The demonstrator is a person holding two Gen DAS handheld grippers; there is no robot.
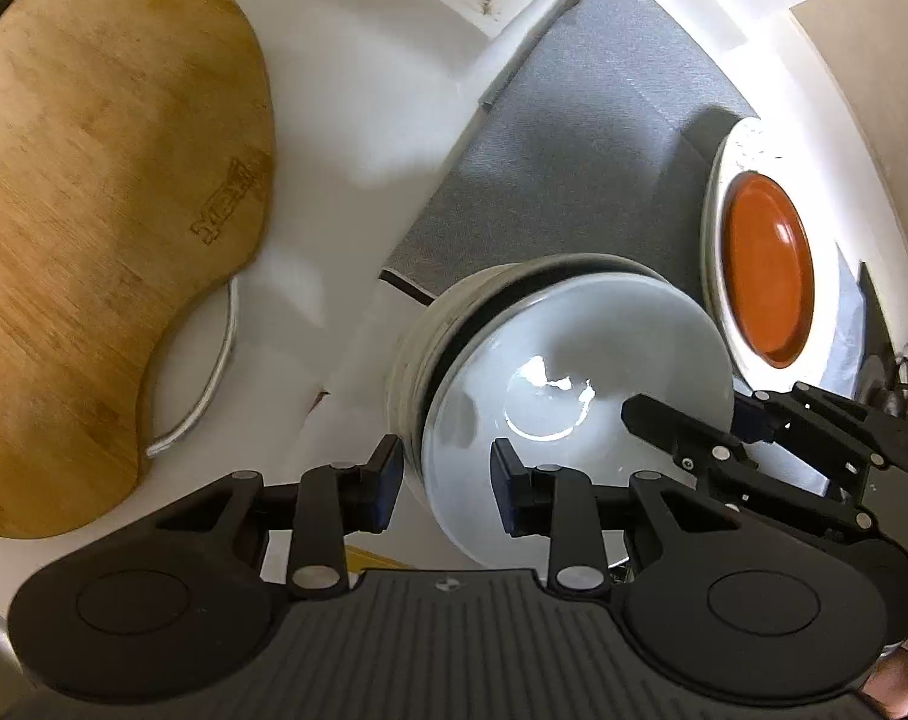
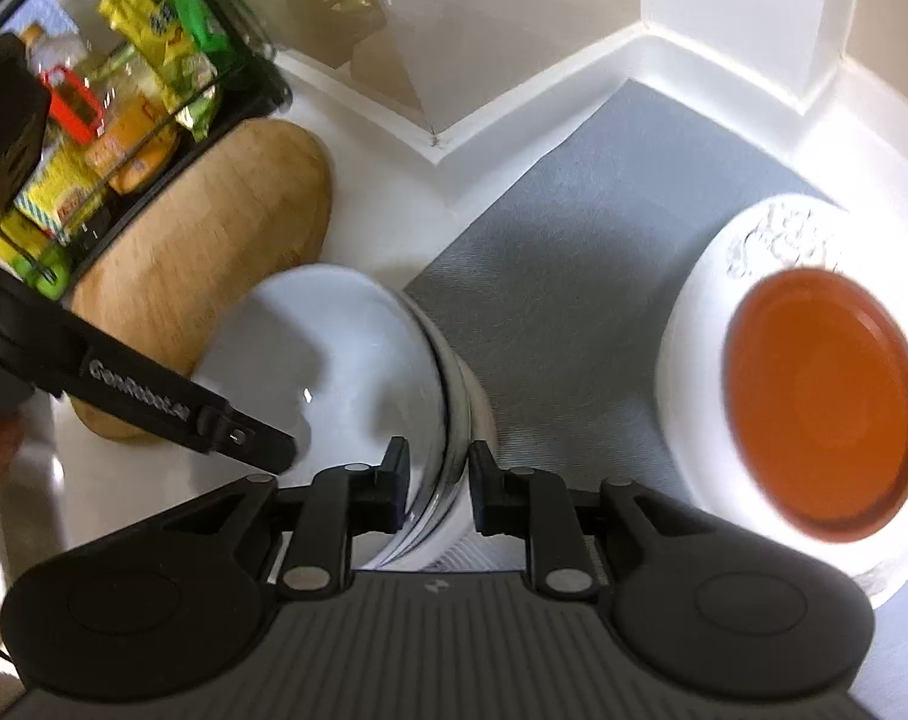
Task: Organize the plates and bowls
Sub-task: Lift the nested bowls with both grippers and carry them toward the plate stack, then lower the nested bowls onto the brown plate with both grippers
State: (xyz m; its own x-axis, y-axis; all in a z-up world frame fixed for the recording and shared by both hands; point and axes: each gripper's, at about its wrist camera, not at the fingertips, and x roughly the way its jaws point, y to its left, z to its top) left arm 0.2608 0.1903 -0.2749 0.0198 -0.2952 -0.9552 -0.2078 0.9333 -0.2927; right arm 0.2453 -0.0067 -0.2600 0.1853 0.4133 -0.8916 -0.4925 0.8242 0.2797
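A white bowl (image 1: 574, 360) sits on top of a stack of white bowls (image 1: 411, 354) at the edge of a grey mat (image 1: 574, 150). My left gripper (image 1: 447, 480) is open, its fingers astride the top bowl's near rim. My right gripper (image 2: 438, 480) straddles the opposite rim of the same bowl (image 2: 333, 354), jaws narrowly apart; it also shows in the left wrist view (image 1: 694, 426). An orange plate (image 1: 766, 270) lies on a stack of white plates (image 1: 718, 192) on the mat, right of the bowls; the orange plate (image 2: 820, 402) also shows in the right wrist view.
A wooden cutting board (image 1: 105, 210) lies on the white counter (image 1: 345, 120) left of the bowls, over a white round item (image 1: 201, 372). A rack with yellow and green packets (image 2: 141, 60) stands behind the board. White walls meet in a corner (image 2: 435, 138) behind the mat.
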